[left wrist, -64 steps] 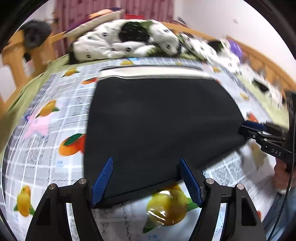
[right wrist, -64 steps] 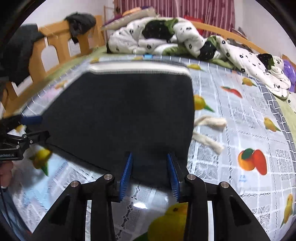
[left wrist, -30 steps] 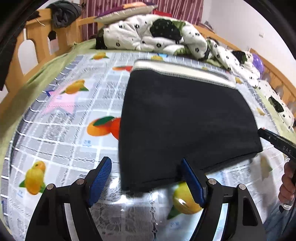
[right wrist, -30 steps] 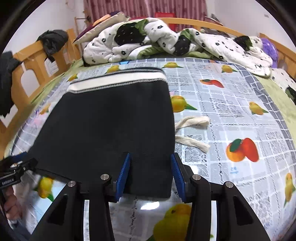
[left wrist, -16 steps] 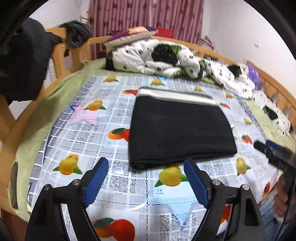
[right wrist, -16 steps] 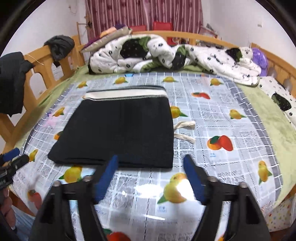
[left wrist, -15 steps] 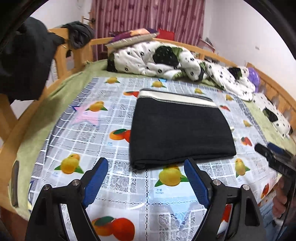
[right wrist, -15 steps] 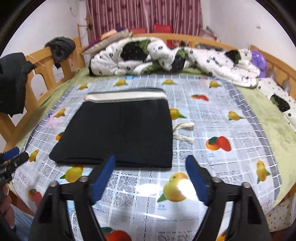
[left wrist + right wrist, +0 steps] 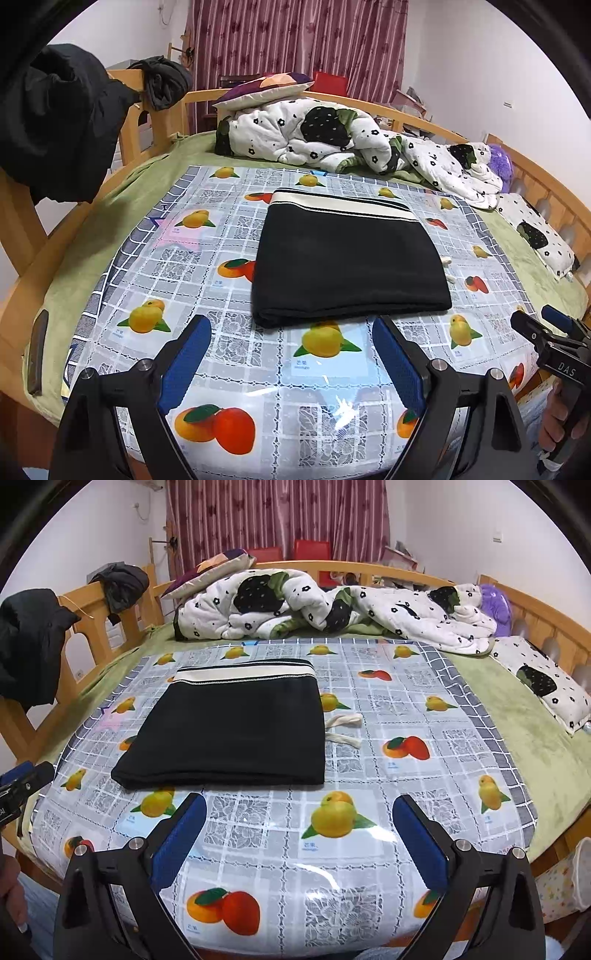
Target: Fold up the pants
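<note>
The black pants (image 9: 347, 262) lie folded into a flat rectangle on the fruit-print plastic sheet (image 9: 314, 373), cream waistband at the far edge. They also show in the right wrist view (image 9: 236, 731), with two cream drawstrings (image 9: 343, 729) sticking out on the right. My left gripper (image 9: 291, 362) is open and empty, held back above the sheet's near edge. My right gripper (image 9: 295, 845) is open and empty, also well short of the pants. Each gripper shows at the side of the other's view.
A rumpled white flowered quilt (image 9: 332, 609) and a pillow (image 9: 210, 570) lie at the far end of the bed. Wooden rails (image 9: 92, 627) carry dark clothes (image 9: 55, 122). A green blanket (image 9: 535, 731) surrounds the sheet. A dark phone-like object (image 9: 37, 350) lies at the left edge.
Both grippers have let go of the pants' near edge, opened wide and pulled back and up. The pants stay folded on the sheet.
</note>
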A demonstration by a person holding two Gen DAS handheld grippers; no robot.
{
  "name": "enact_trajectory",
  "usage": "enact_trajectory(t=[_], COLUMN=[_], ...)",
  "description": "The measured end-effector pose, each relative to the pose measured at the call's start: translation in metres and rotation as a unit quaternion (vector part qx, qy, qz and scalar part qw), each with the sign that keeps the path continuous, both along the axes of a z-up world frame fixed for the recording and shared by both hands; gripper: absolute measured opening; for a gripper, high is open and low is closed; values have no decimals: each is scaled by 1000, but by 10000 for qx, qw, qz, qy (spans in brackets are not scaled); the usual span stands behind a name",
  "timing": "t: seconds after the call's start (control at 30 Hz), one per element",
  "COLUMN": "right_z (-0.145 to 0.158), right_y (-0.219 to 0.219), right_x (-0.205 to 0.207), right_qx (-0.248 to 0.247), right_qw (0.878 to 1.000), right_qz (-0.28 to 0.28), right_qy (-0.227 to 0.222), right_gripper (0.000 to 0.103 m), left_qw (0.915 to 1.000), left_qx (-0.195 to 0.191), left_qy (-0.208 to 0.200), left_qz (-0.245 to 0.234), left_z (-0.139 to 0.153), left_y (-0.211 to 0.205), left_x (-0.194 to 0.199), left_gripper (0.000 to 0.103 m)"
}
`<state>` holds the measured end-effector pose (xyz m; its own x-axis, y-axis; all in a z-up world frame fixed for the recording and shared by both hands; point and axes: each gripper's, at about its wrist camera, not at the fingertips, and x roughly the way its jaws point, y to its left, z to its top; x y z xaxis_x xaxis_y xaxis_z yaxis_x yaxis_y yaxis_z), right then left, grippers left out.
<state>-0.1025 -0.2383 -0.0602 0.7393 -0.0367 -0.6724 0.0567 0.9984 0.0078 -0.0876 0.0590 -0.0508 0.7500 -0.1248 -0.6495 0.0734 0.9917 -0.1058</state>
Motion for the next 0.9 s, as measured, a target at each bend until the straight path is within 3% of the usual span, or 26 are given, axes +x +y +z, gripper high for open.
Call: enact_trajectory(t=[0.9], right_z=[3], right_y=[-1], right_x=[-15], right_qx=[-195], right_qw=[9997], right_qz=[-90], right_qy=[-122], right_gripper=[99], left_qw=[9998], left_qx=[177], left_qy=[-60], left_qz=[-115], left_z=[-2], left_y=[-13], left_x=[-14], left_gripper=[89])
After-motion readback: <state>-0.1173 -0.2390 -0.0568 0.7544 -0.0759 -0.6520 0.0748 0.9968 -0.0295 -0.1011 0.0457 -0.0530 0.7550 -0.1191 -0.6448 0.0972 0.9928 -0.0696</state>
